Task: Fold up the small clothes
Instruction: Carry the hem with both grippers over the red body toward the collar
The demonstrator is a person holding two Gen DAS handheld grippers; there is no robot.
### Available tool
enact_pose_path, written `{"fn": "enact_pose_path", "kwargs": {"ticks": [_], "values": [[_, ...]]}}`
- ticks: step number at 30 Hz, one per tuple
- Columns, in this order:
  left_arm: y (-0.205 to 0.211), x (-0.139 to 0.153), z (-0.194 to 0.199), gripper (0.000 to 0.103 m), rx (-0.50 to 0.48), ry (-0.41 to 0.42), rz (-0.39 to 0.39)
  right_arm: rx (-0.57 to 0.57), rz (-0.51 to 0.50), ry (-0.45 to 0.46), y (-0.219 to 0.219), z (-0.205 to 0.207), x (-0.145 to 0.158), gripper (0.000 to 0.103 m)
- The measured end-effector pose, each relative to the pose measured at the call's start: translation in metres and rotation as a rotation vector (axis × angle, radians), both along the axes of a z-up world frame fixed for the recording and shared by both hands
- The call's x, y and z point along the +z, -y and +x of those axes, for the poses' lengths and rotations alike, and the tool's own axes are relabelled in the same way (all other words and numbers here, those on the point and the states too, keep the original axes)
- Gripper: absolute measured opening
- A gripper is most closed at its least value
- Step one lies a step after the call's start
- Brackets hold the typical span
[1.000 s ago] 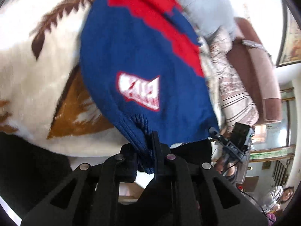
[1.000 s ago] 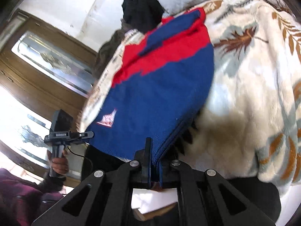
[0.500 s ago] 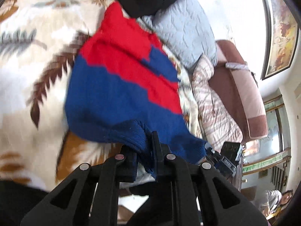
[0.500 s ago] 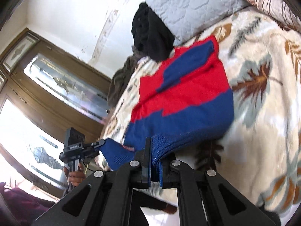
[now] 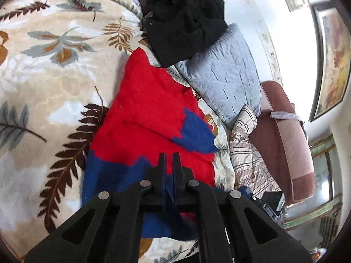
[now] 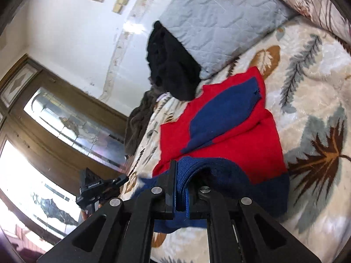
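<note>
A red and blue knit sweater (image 5: 149, 114) lies on a leaf-patterned blanket (image 5: 54, 76), red top part away from me. Its blue lower part is doubled over towards the red. My left gripper (image 5: 169, 154) hangs over the blue-red border. Its jaws are closing to a narrow slit with a thin strip of blue knit in it. In the right wrist view my right gripper (image 6: 182, 168) is shut on the ribbed blue hem of the sweater (image 6: 230, 140), which arches over its right finger. The left gripper (image 6: 122, 178) shows at the left, by the hem's other corner.
A black garment (image 5: 186, 15) is heaped at the sweater's far end against a grey quilted pillow (image 5: 226, 72). A patterned cushion (image 5: 245, 153) and a brown armchair (image 5: 283, 142) stand to the right. In the right wrist view, wood-framed glass doors (image 6: 65, 120) fill the left.
Both grippers have carried the blue hem up and away from me over the sweater. The white logo has gone under the fold. The bunch of hem beside the left fingers no longer shows.
</note>
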State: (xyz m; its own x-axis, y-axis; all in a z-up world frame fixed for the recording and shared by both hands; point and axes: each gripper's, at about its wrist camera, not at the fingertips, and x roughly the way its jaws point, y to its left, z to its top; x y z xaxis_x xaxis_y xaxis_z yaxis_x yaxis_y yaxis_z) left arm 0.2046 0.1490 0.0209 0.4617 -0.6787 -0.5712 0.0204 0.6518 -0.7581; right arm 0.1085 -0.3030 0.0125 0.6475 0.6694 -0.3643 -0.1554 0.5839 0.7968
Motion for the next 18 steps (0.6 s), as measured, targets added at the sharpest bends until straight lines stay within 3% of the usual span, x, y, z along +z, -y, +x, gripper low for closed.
{"fn": "enact_pose_path", "kwargs": {"ticks": [3, 4, 5, 7, 11, 14, 16, 18], "values": [[-0.001, -0.007, 0.004, 0.006, -0.039, -0.042, 0.048, -0.004, -0.009, -0.050, 0.001, 0.002, -0.014, 0.005], [0.000, -0.010, 0.003, 0.016, -0.057, -0.053, 0.070, -0.012, -0.008, -0.080, 0.003, 0.002, -0.022, 0.005], [0.002, -0.014, 0.002, 0.037, -0.075, -0.067, 0.098, -0.023, -0.003, -0.105, 0.005, 0.001, -0.028, 0.005], [0.009, -0.023, 0.000, 0.060, -0.115, -0.104, 0.152, -0.047, 0.010, -0.143, 0.010, -0.002, -0.039, 0.005], [0.026, -0.043, -0.001, 0.061, -0.207, -0.159, 0.181, -0.086, 0.024, -0.203, 0.013, -0.008, -0.050, 0.007], [0.042, -0.054, -0.002, 0.061, -0.255, -0.184, 0.252, -0.126, 0.000, -0.235, 0.018, -0.013, -0.050, 0.011], [0.049, -0.059, -0.004, 0.061, -0.274, -0.188, 0.293, -0.163, 0.047, -0.200, 0.028, -0.024, -0.044, 0.011], [0.050, -0.058, -0.008, 0.061, -0.274, -0.171, 0.307, -0.202, 0.067, -0.161, 0.038, -0.035, -0.038, 0.019]]}}
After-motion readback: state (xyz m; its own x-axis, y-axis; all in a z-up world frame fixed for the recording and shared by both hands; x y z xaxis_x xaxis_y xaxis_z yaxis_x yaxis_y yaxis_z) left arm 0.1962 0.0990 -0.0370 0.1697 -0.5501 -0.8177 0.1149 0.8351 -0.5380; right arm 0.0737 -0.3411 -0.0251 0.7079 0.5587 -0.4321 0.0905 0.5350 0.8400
